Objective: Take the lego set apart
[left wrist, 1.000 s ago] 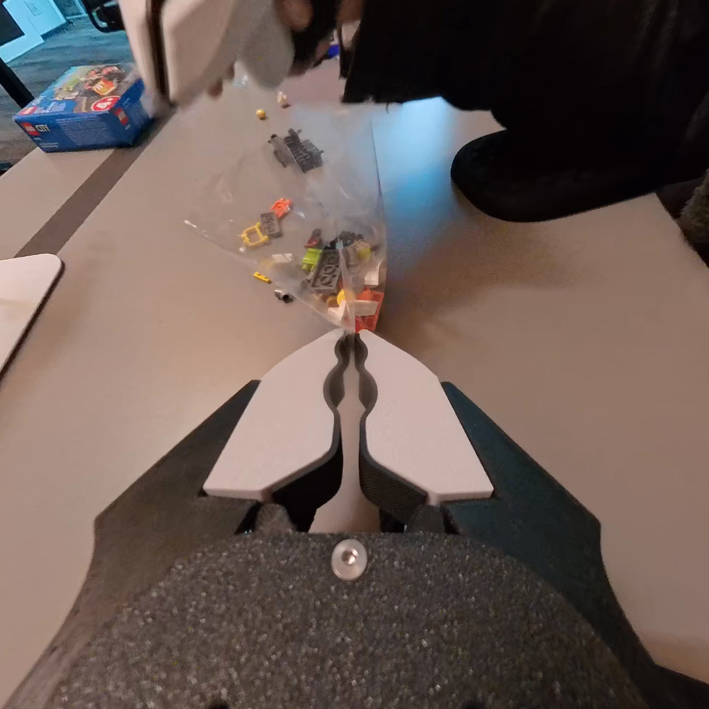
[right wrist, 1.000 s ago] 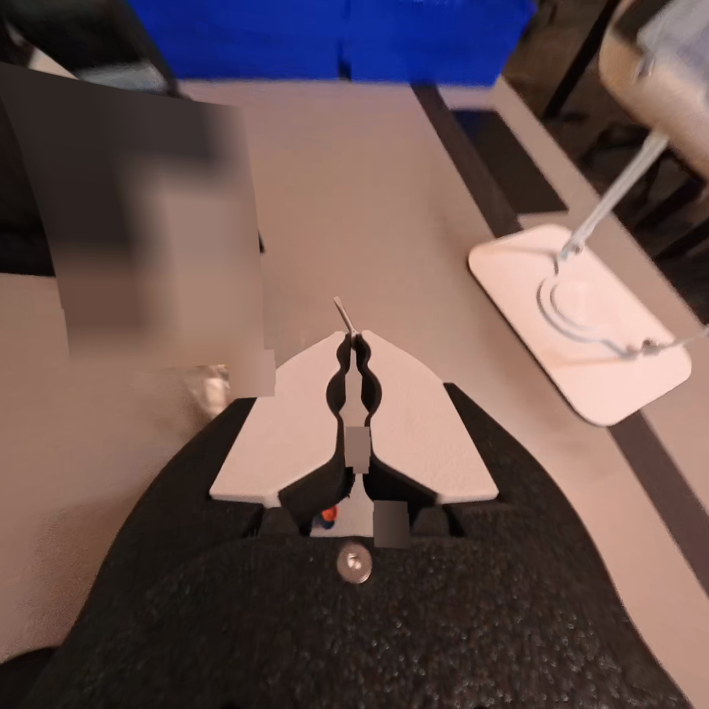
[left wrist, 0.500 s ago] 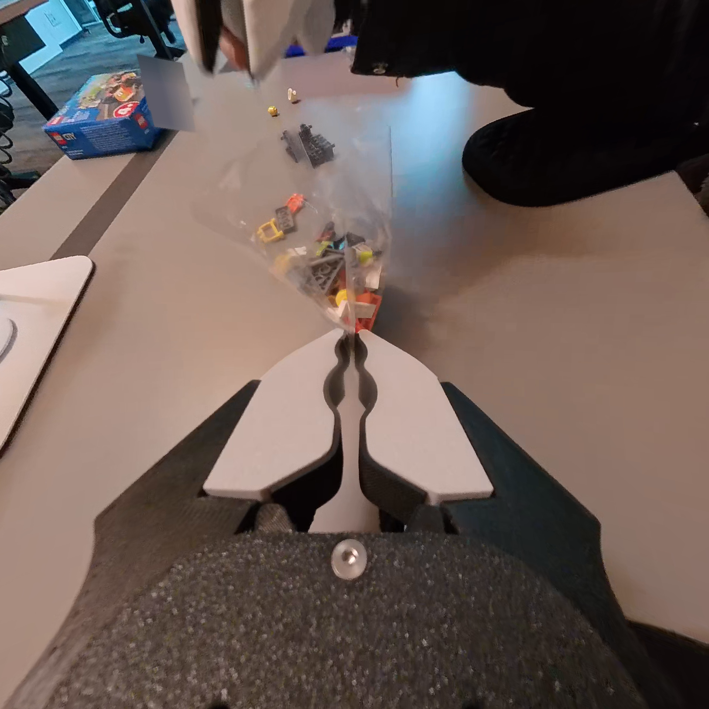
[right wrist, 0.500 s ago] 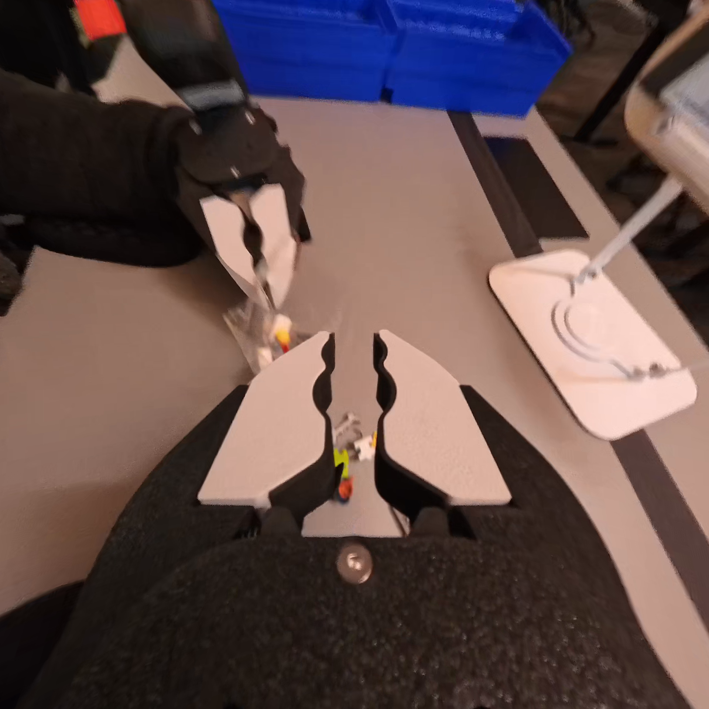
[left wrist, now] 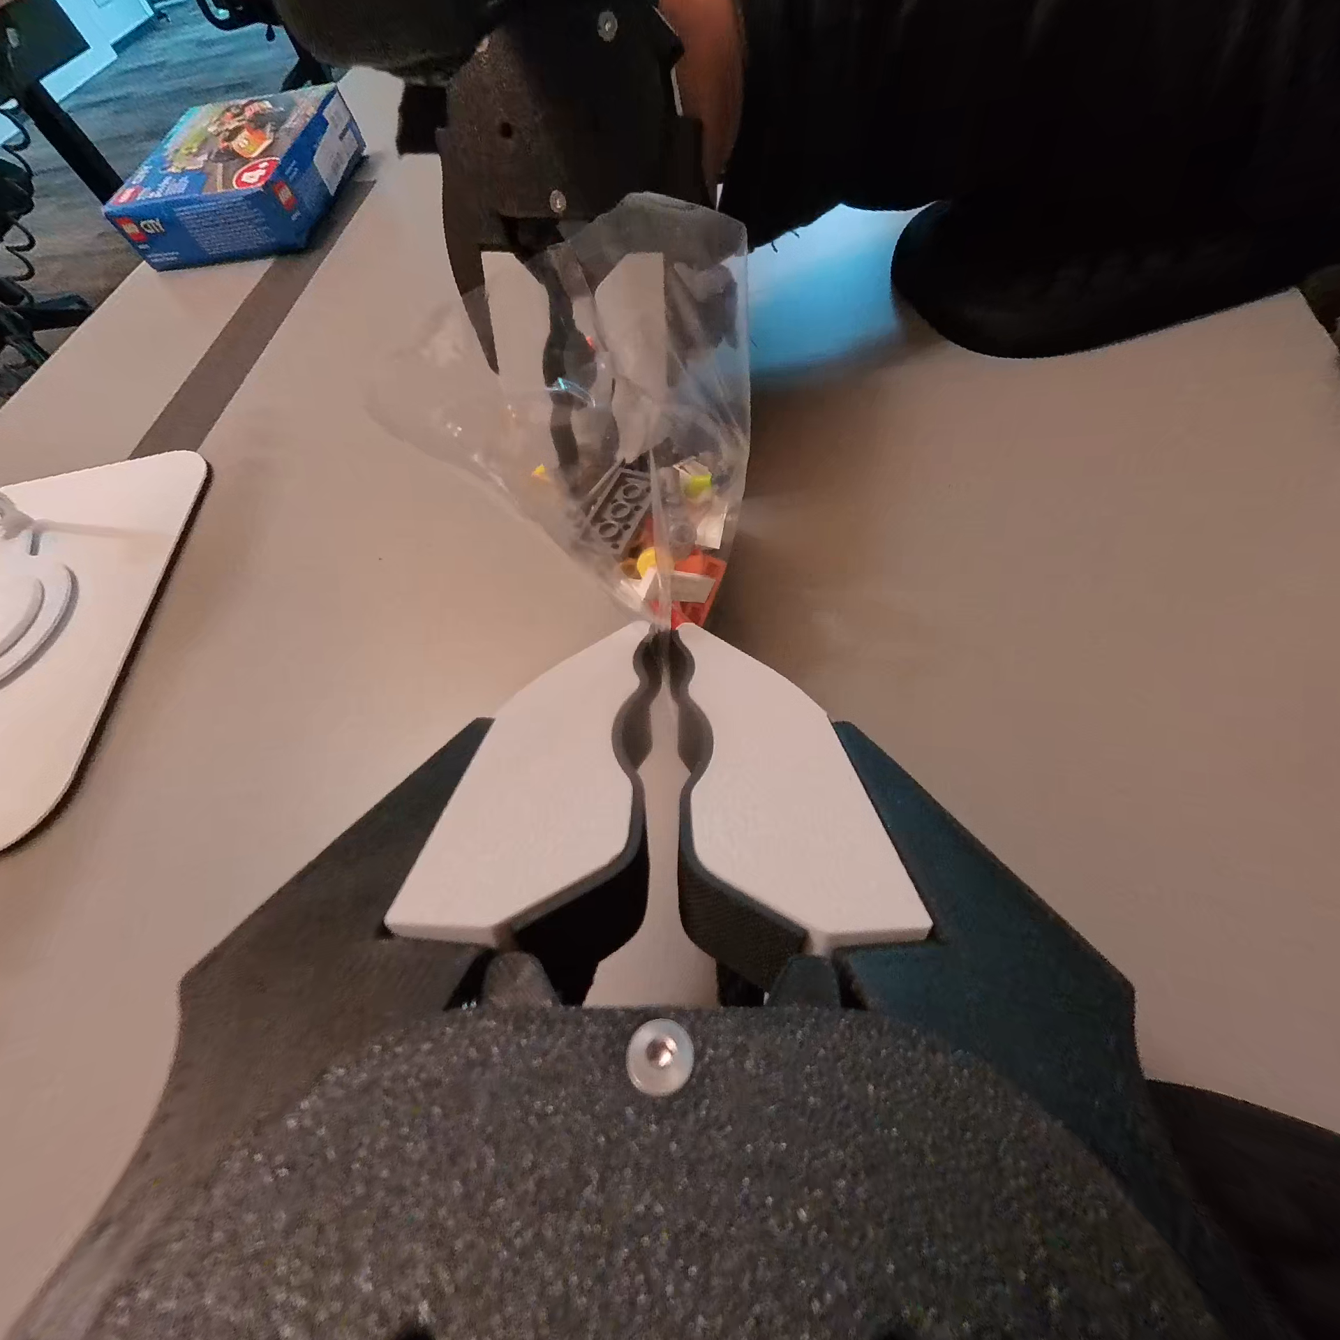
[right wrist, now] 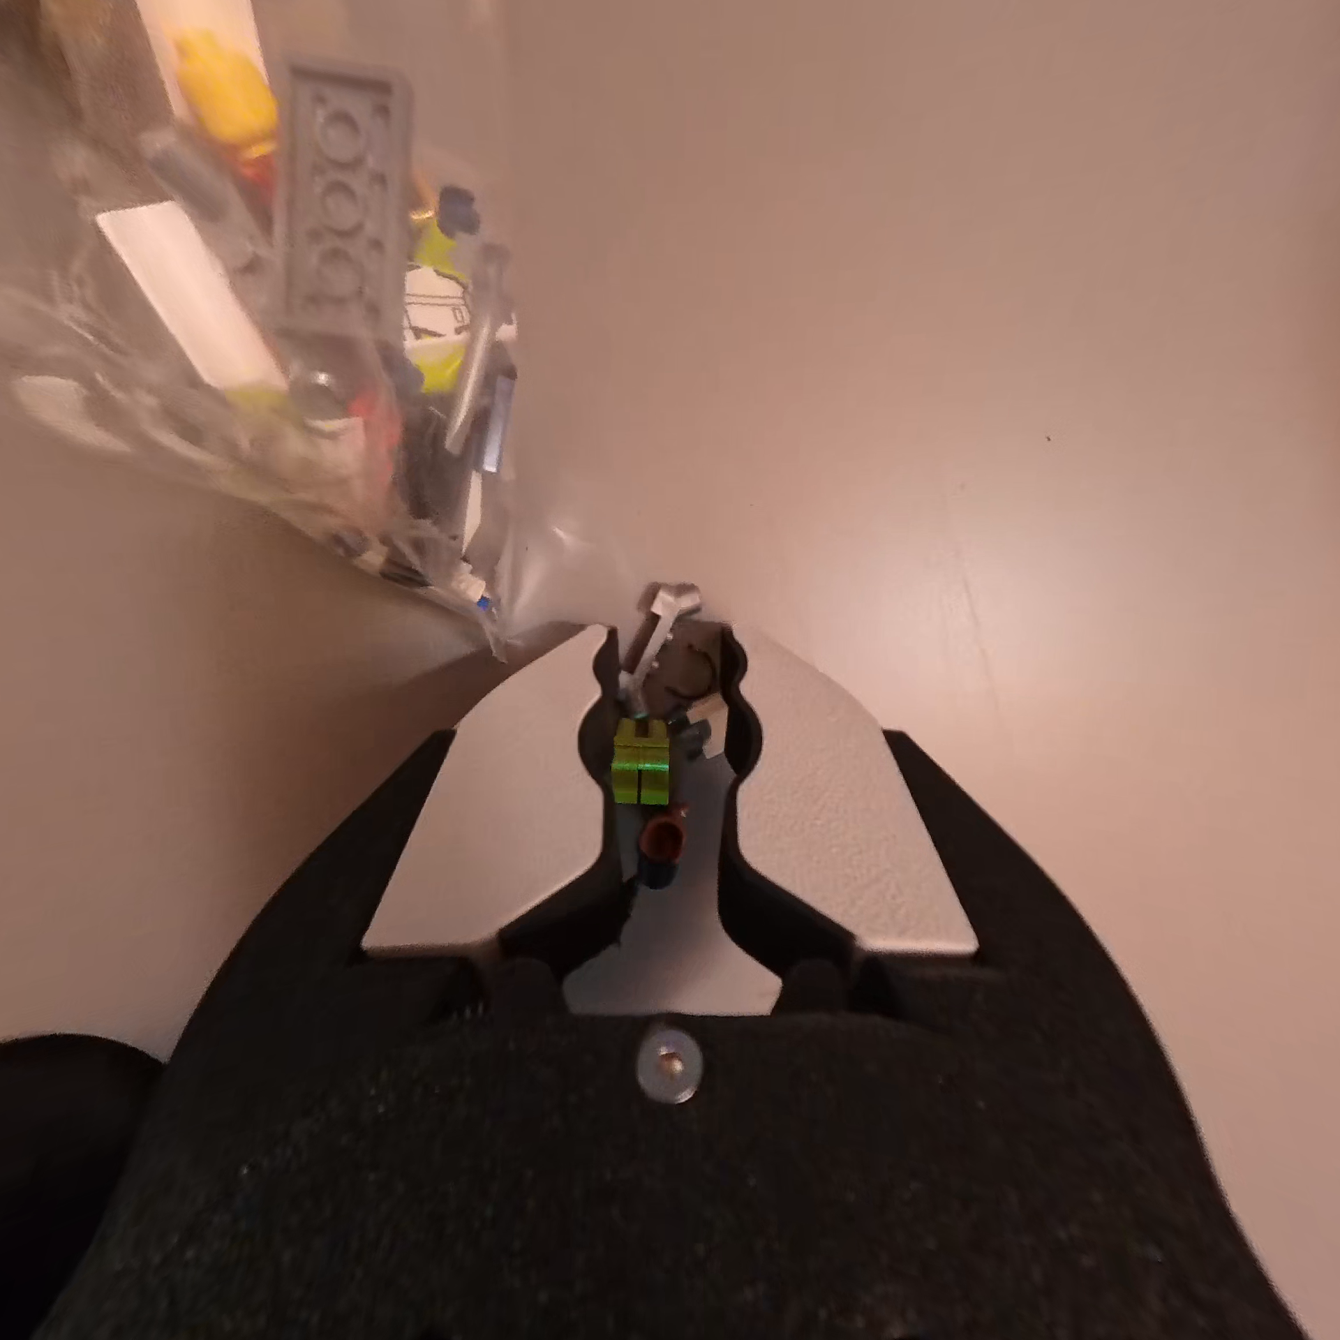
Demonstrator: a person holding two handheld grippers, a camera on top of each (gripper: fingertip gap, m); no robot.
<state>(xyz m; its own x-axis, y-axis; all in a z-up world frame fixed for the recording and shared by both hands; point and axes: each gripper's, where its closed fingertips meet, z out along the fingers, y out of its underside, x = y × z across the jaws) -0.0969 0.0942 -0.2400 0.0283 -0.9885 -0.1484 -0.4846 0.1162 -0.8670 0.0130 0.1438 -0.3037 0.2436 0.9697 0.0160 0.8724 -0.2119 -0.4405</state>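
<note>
Down on the beige table [left wrist: 1015, 580], the left gripper [left wrist: 661, 637] had its tips pinched tight on one corner of a clear plastic bag [left wrist: 616, 449] of small toy bricks. Most bricks were heaped at that pinched end, a grey studded plate [left wrist: 615, 507] among them. At the bag's far end, the right gripper [right wrist: 671, 638] stood narrowly parted, its fingers reaching into the bag's mouth, with a lime green piece [right wrist: 641, 770] and a grey stick [right wrist: 656, 638] between them. A blue box [left wrist: 239, 181] lay well apart.

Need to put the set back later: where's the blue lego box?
In the left wrist view, the blue lego box sits at the table's far left, beyond the white lamp base.
</note>
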